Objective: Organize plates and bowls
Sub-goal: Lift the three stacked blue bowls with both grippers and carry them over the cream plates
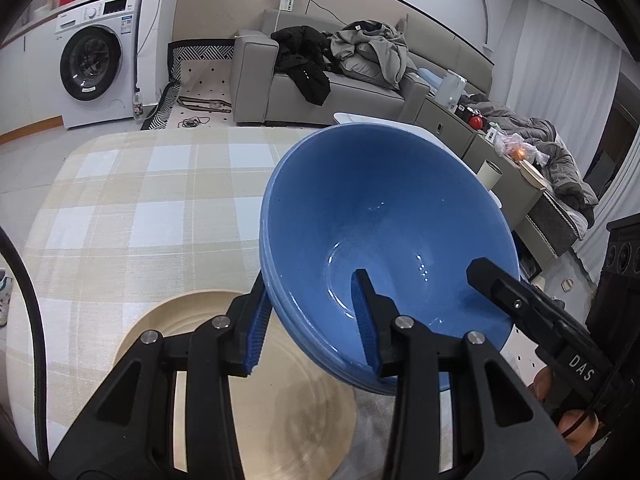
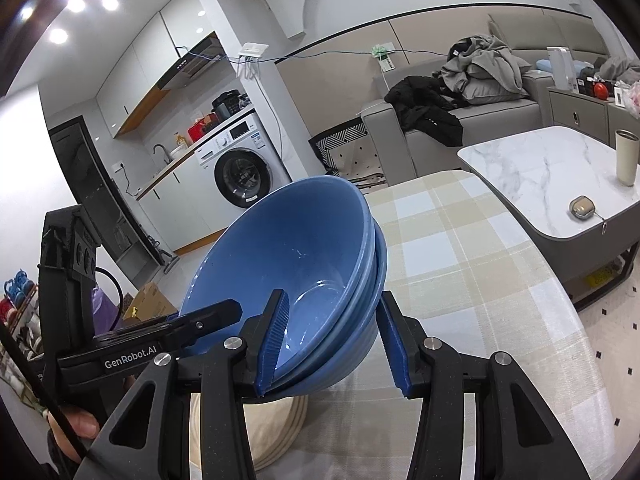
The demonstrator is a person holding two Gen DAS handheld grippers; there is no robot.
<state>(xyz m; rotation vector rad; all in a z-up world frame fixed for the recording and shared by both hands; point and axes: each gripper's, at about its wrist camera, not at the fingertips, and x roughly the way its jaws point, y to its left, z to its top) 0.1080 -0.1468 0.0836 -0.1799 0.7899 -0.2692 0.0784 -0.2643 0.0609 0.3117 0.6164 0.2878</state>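
Two nested blue bowls (image 1: pixel 384 224) hang tilted in the air above the near edge of the checked tablecloth (image 1: pixel 132 200), right over a beige plate (image 1: pixel 256 392), and that tilt is the worry: the inner bowl could slide out, or the stack could drop onto the plate. The left gripper (image 1: pixel 316 332) clamps the near rim, one finger inside, one outside. The right gripper (image 2: pixel 336 340) pinches the opposite rim the same way, both angled downward.

Nested blue bowls (image 1: pixel 384 216) tilt in midair above stacked beige plates (image 1: pixel 288 408).
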